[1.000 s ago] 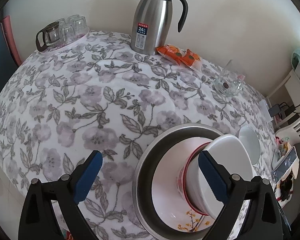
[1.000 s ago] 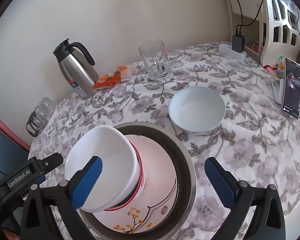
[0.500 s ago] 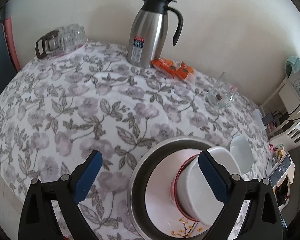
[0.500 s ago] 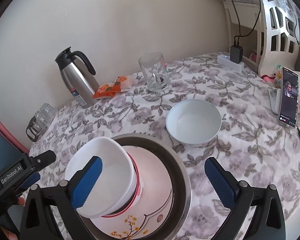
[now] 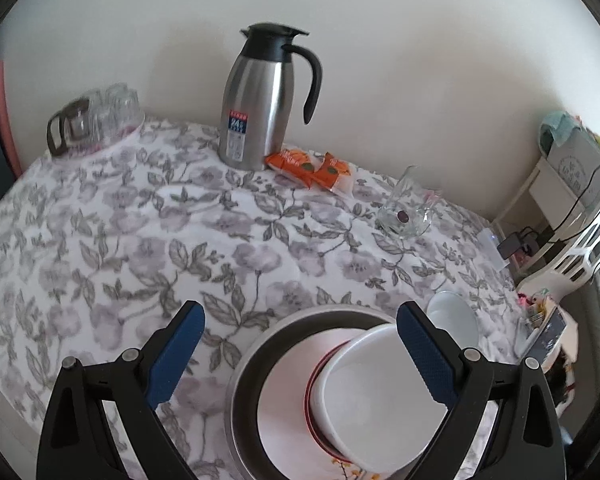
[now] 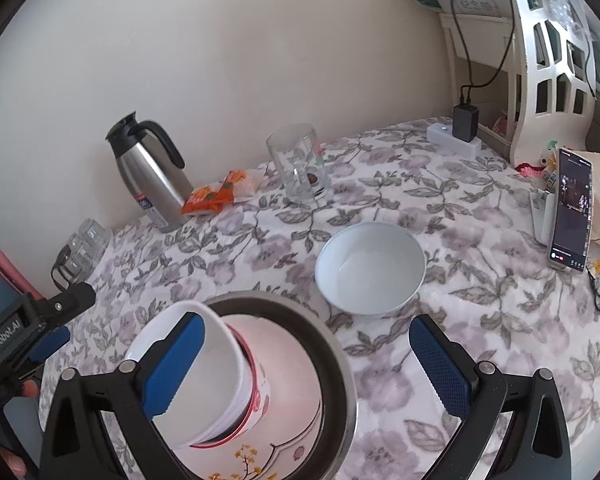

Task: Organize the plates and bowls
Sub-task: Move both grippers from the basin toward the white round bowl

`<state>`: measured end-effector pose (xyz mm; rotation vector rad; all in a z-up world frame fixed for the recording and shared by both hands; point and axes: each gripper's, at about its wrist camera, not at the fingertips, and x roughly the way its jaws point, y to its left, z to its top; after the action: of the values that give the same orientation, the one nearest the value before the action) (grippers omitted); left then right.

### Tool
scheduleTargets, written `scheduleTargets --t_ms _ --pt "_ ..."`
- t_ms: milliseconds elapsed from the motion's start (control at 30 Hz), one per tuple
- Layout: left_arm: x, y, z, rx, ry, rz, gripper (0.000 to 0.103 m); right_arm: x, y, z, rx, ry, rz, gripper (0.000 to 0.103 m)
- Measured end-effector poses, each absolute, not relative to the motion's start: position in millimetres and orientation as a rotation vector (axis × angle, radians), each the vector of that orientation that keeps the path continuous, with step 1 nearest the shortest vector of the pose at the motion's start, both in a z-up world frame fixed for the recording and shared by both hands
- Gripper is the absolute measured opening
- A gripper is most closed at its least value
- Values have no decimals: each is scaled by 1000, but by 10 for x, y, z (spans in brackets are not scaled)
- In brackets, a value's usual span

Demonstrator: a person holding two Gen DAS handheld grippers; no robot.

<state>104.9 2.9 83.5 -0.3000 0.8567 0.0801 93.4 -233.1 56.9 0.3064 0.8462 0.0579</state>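
Both hand-held grippers, left (image 5: 298, 354) and right (image 6: 306, 362), hung spread over the steel basin (image 6: 340, 354) (tilted white bowl (image 6: 216, 392) inside).

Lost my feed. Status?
Both jaws open, empty. Nested bowls tilted on plate in steel basin. Loose white bowl on cloth. Path unobstructed.

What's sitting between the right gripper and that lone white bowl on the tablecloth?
Nothing visible. The white bowl sits just ahead of the open right gripper on bare tablecloth. The metal basin with tilted stacked bowls lies to its left.
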Motion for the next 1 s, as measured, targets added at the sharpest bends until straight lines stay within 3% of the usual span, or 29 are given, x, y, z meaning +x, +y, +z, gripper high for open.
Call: scheduleTargets --t_ms 1000 --pt "1310 -1471 938 -84 918 -163 97 1119 -3618 239 528 906 -149 103"
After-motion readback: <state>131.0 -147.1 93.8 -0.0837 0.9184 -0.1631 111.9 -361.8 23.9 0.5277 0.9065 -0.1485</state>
